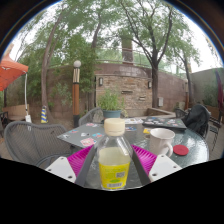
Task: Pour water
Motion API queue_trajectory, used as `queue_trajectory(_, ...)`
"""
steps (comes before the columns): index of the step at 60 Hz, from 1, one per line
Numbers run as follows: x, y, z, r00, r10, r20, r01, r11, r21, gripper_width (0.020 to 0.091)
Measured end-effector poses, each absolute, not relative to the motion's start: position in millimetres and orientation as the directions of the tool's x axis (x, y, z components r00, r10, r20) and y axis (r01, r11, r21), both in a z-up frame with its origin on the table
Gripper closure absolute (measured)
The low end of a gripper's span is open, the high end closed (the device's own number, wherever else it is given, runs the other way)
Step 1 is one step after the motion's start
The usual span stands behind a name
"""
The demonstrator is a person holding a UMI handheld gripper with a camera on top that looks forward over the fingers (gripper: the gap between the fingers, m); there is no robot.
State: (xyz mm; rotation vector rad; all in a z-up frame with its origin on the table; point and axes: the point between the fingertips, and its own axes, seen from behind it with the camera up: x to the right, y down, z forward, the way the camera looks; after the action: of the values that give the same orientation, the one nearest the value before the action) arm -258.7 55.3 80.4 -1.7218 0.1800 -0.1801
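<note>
Jaws seemingly grip the upright bottle [114, 156] between them, mug [160, 141] just beyond.

Soft outdoor daylight, bright washed-out sky through trees, strong fisheye bending toward the edges.

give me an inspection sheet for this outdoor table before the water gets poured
surface: round glass patio table, outdoors.
job's things: clear plastic bottle with white cap, upright between the tool's fingers; white mug on the table beyond the right finger.
clutter: small red round item right of the mug; yellow item behind the mug; small white item left of the bottle.
grippers: tool with its pink pads against the bottle's sides, appears shut on it.
cables: nothing seen.
surroundings: metal mesh chairs, potted plant, brick wall, trees, orange umbrella.
</note>
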Motion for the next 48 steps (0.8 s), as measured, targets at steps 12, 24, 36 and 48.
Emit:
queue_trajectory(12,-265.3,67.3,82.6,0.982,-0.16,0.099,0.073,-0.164,-0.984,0.0636)
queue_trajectory(24,-307.2,78.1,79.5,0.999,0.024,-0.025,-0.017,-0.309,-0.951,0.0709)
queue_trajectory(36,-281.5,114.1,183.6,0.758,0.058,-0.65,-0.616,-0.266,-0.742,0.0712)
queue_trajectory(48,-196.0,133.7,212.1,-0.252,-0.003,-0.968,-0.953,-0.172,0.249,0.0712)
